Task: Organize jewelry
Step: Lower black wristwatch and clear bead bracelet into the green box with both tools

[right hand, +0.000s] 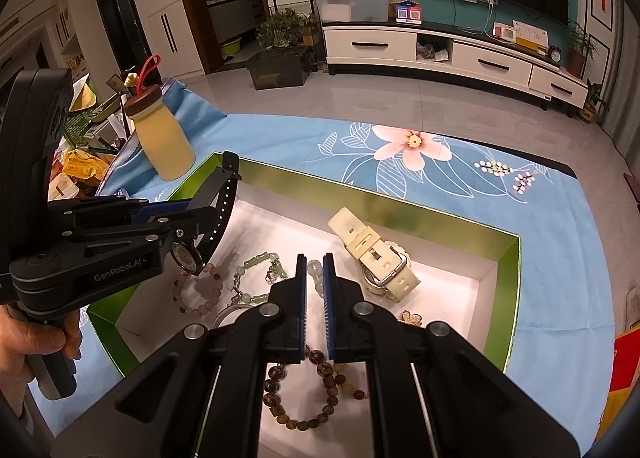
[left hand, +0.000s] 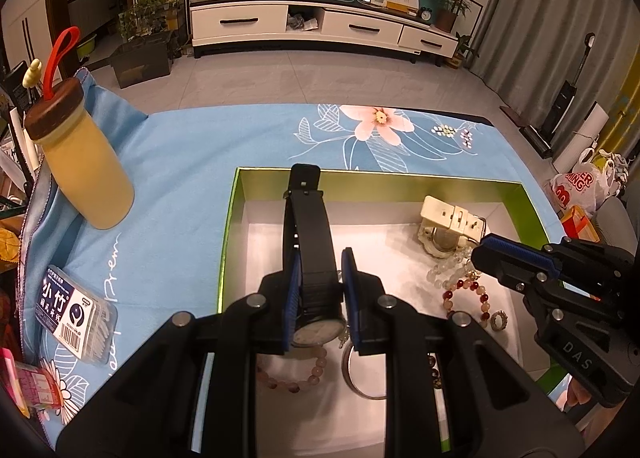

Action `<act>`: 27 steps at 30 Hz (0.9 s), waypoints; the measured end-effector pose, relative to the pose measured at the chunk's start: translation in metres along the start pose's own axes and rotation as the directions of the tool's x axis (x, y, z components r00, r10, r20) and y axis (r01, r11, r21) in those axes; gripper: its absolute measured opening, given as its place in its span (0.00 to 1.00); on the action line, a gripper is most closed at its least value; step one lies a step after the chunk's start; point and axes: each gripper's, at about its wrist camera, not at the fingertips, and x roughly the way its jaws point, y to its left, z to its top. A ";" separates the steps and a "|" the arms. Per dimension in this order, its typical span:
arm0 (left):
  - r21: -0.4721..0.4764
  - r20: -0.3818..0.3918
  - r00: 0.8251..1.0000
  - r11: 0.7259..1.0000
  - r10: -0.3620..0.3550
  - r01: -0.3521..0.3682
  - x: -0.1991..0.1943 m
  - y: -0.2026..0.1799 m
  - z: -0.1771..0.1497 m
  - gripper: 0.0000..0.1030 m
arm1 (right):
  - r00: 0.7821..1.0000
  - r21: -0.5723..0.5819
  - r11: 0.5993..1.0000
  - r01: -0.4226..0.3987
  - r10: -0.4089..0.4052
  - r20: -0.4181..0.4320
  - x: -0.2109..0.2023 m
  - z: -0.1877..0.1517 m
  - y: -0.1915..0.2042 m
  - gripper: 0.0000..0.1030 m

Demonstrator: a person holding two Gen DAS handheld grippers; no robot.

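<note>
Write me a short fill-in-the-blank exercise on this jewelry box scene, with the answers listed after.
1. The left hand-held gripper is shut on a watch with a ____ strap.
2. The cream watch lies inside the ____-walled box.
3. The yellow bottle with the brown lid stands ____ the box, on the blue floral cloth.
4. The right hand-held gripper grips ____.

Answers: black; green; outside; nothing
</note>
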 end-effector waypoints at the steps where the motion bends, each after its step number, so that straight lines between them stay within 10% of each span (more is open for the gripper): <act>1: 0.000 0.000 1.000 1.000 0.001 -0.001 0.000 0.000 0.000 0.20 | 1.000 0.001 1.000 0.000 0.000 -0.001 0.001 0.000 0.000 0.07; 27: 0.003 -0.003 1.000 1.000 0.009 -0.009 0.002 0.002 0.000 0.20 | 1.000 0.007 1.000 0.008 -0.007 -0.007 0.004 0.000 0.000 0.07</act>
